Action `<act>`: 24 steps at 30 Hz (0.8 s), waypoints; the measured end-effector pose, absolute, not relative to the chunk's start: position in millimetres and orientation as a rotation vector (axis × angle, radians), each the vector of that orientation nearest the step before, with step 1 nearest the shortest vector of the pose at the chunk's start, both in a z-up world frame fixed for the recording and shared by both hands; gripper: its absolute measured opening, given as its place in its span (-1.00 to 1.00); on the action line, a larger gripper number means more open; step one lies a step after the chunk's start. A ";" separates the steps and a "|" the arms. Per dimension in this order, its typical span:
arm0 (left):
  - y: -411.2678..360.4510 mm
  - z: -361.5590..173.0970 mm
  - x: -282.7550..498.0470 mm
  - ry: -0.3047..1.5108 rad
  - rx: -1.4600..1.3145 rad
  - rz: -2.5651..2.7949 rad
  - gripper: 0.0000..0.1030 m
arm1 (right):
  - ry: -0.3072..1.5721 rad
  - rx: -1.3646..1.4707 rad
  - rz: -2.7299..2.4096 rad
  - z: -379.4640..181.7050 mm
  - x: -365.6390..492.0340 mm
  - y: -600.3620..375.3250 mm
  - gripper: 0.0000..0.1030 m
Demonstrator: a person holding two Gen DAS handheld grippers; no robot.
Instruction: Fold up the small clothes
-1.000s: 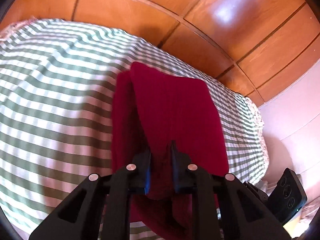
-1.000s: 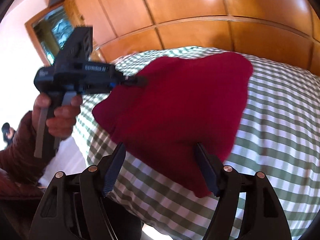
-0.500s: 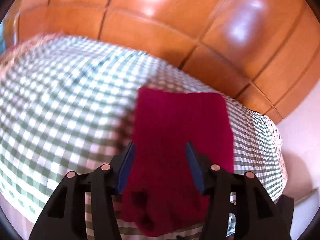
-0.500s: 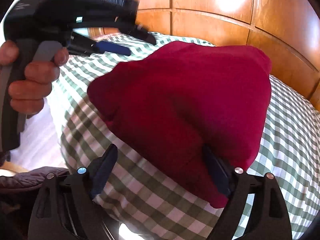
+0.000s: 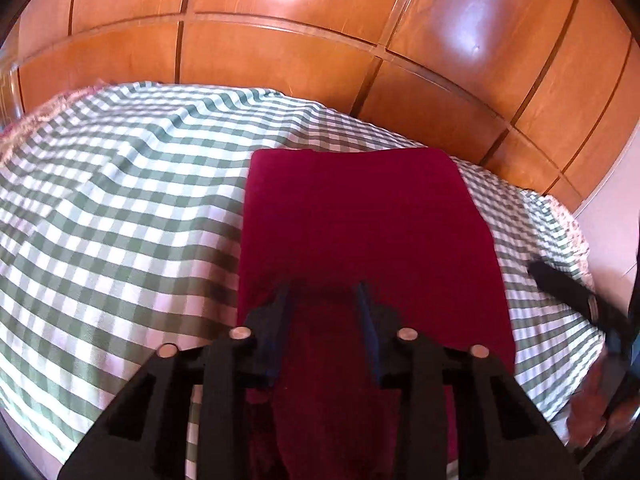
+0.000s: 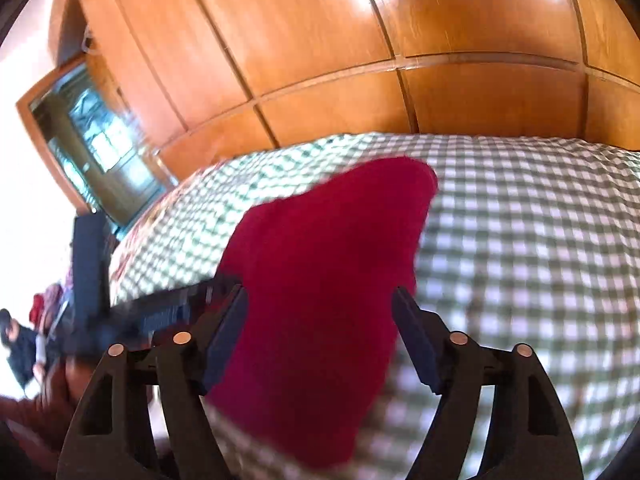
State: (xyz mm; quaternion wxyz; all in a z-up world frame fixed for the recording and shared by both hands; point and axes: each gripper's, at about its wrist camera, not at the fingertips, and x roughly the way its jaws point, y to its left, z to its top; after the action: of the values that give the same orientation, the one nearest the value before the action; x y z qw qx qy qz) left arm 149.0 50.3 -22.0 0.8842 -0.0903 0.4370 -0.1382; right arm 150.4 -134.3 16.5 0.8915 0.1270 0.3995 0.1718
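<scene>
Red cloth lies folded on the checked bed. Left gripper jaws have just been narrowing astride its near end, pads not visibly pinching; right gripper jaws, also narrowing, stand wide around it, probably readying another fold.

- the folded garment is one solid crimson red, with no print or trim showing; in the right wrist view it blurs to the same deep red.
- the bed cover is a green-and-white gingham check, the squares even all over.
- the cover's far edge shows a pinkish, speckled border.
- the wall panels are glossy orange-brown wood with darker seams and pale glare patches.
- the left gripper has a black body, dark blue pads and coppery round pins.
- the right gripper is also black with dark blue pads.
- the framed mirror has an orange-brown wooden frame and a greenish, bluish reflection.
</scene>
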 end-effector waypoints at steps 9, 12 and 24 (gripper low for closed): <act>58.6 -36.9 149.6 0.898 -0.134 -0.280 -0.68 | 0.966 0.163 0.198 -38.9 229.4 -106.3 0.27; 58.2 -39.5 146.7 0.886 -0.121 -0.278 -0.68 | 0.966 0.146 0.189 -48.2 230.6 -102.9 0.27; 59.6 -23.7 130.0 0.864 -0.132 -0.268 -0.48 | 0.929 0.152 0.194 -46.4 226.4 -103.9 0.37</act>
State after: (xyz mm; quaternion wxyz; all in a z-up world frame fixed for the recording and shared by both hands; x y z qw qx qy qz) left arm 130.0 59.6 -23.7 0.8974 -0.0639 0.4169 -0.1296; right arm 226.4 -103.9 -46.4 0.8867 0.0730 0.4469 0.0933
